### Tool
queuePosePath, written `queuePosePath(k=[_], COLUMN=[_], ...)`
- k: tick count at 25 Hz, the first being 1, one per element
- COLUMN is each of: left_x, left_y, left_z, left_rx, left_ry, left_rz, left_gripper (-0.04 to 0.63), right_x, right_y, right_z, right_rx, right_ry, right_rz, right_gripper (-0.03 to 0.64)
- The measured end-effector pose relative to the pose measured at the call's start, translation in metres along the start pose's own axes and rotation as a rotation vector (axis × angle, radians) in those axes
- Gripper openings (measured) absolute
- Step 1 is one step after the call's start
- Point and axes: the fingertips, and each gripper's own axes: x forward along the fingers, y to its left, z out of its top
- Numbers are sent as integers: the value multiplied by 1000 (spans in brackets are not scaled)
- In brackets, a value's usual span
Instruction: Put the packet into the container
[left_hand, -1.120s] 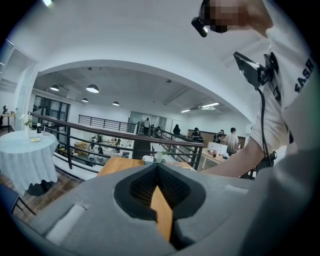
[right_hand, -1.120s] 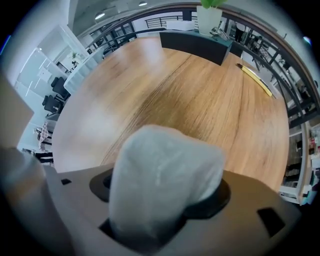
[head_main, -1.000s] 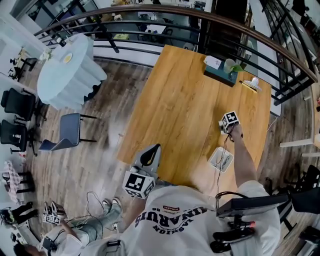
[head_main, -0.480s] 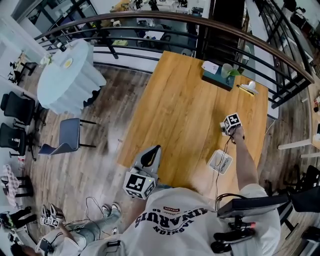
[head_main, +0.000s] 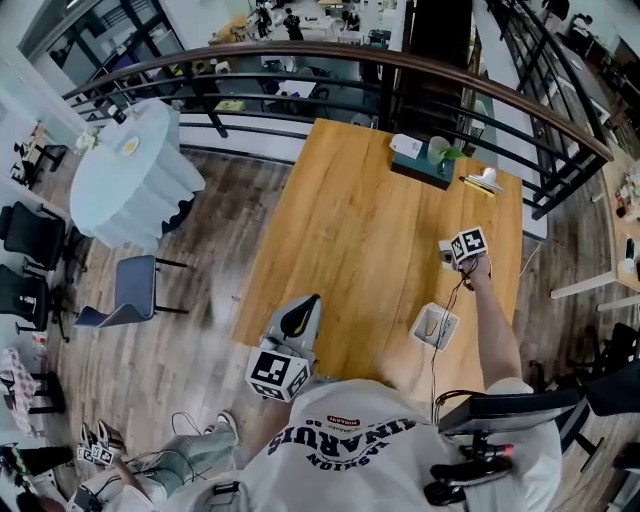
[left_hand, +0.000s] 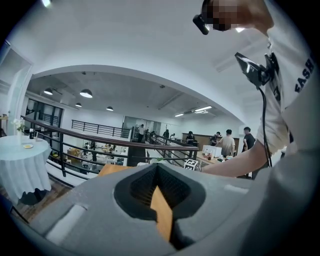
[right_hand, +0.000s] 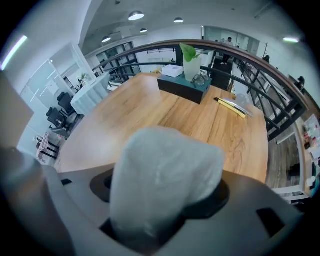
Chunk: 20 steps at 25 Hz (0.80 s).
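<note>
My right gripper (right_hand: 165, 202) is shut on a soft white packet (right_hand: 165, 175) that bulges up out of its jaws. In the head view this gripper (head_main: 455, 256), with its marker cube, hangs over the right side of the wooden table (head_main: 360, 240). The white container (head_main: 436, 326) stands on the table nearer the person, a short way from that gripper. My left gripper (head_main: 293, 322) sits at the table's near left corner. In its own view my left gripper (left_hand: 159, 197) has its jaws together with nothing between them.
A dark tray (head_main: 420, 166) with a green plant and a white box stands at the table's far edge, and yellow sticks (head_main: 478, 185) lie beside it. A curved railing (head_main: 300, 60) runs behind the table. A white-clothed round table (head_main: 130, 180) and a chair (head_main: 130, 290) stand to the left.
The head view has shifted a little. My right gripper stays over the same part of the table with the packet in it. The left gripper has not moved.
</note>
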Motion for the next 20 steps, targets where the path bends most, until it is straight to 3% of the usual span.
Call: queuePosePath(k=[10, 20], left_x=[12, 20], left_y=[-19, -50], left_z=[15, 40], left_rx=[32, 46], left_ry=[-30, -73], left_rz=[-89, -214], left_gripper=[-2, -2], right_x=[-95, -213], right_y=[44, 105], right_z=[31, 25], right_rx=[-19, -89], right_ry=[-251, -468], right_rz=[57, 107], right_gripper=[327, 327])
